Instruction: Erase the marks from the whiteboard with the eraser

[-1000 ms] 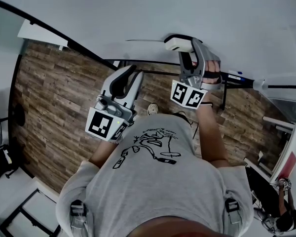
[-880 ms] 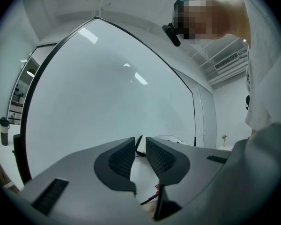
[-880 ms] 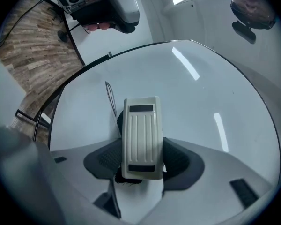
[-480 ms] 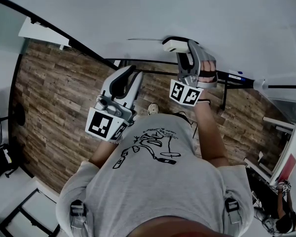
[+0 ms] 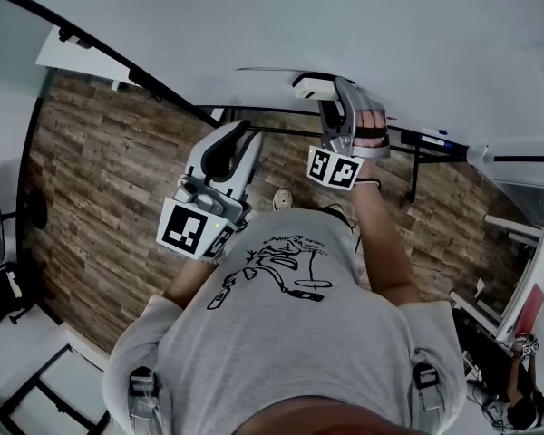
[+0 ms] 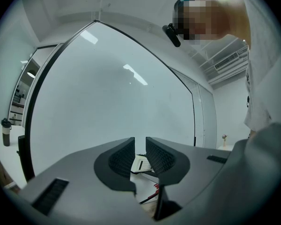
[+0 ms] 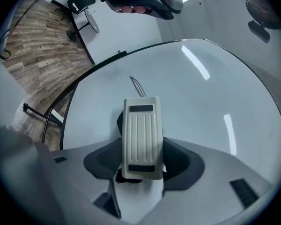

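Observation:
The whiteboard (image 5: 254, 16) fills the top of the head view. My right gripper (image 5: 331, 93) is shut on a cream eraser (image 5: 312, 85) whose felt side lies against the board near its lower edge. In the right gripper view the eraser (image 7: 141, 137) sits between the jaws of that gripper (image 7: 141, 159), and a thin dark mark (image 7: 137, 86) runs on the whiteboard (image 7: 210, 102) just ahead of it. That mark (image 5: 263, 70) shows as a faint line left of the eraser. My left gripper (image 5: 252, 140) hangs below the board, away from it, shut with nothing held (image 6: 140, 150).
Wooden floor (image 5: 91, 170) lies below the board. The board's black stand legs (image 5: 412, 175) and a pen on its tray (image 5: 431, 137) are to the right of my right hand. A person (image 5: 517, 392) stands at the lower right.
My right gripper has slid the eraser up and to the left along the board, closer to the thin mark. The left gripper has not moved.

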Motion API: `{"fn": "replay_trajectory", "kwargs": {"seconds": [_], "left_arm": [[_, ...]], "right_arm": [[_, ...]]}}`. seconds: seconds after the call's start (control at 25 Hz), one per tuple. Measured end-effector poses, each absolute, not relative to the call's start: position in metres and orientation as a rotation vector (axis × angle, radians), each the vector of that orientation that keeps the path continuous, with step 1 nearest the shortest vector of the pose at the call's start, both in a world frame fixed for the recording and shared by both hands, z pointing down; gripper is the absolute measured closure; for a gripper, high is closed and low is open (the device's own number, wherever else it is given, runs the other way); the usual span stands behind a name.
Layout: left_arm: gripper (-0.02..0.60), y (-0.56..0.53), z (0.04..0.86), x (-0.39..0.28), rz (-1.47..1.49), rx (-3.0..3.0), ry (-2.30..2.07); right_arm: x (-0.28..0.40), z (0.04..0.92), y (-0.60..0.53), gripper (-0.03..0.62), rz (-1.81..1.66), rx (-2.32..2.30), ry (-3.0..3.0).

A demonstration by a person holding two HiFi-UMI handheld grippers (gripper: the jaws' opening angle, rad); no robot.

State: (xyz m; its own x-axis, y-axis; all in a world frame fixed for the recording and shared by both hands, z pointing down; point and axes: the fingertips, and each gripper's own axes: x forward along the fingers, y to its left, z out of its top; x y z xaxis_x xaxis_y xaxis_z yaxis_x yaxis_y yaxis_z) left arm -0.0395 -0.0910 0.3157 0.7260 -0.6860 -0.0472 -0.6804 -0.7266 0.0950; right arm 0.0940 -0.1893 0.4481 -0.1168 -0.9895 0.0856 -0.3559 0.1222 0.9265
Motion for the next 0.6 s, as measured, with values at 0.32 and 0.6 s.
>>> {"fn": "replay_trajectory", "kwargs": {"seconds": [0.32,0.6], "left_arm": [[0.499,-0.084,0.316,-0.043,-0.118,2.849,-1.132],[0.500,-0.079,0.314,-0.045,-0.132,2.848,-1.136]], "right_arm": [[0.082,0.472,-0.190,0.335,-1.005,1.262,-1.586],[0.073,0.505,-0.187,0.335,-0.891,1.135,-1.609]]}}
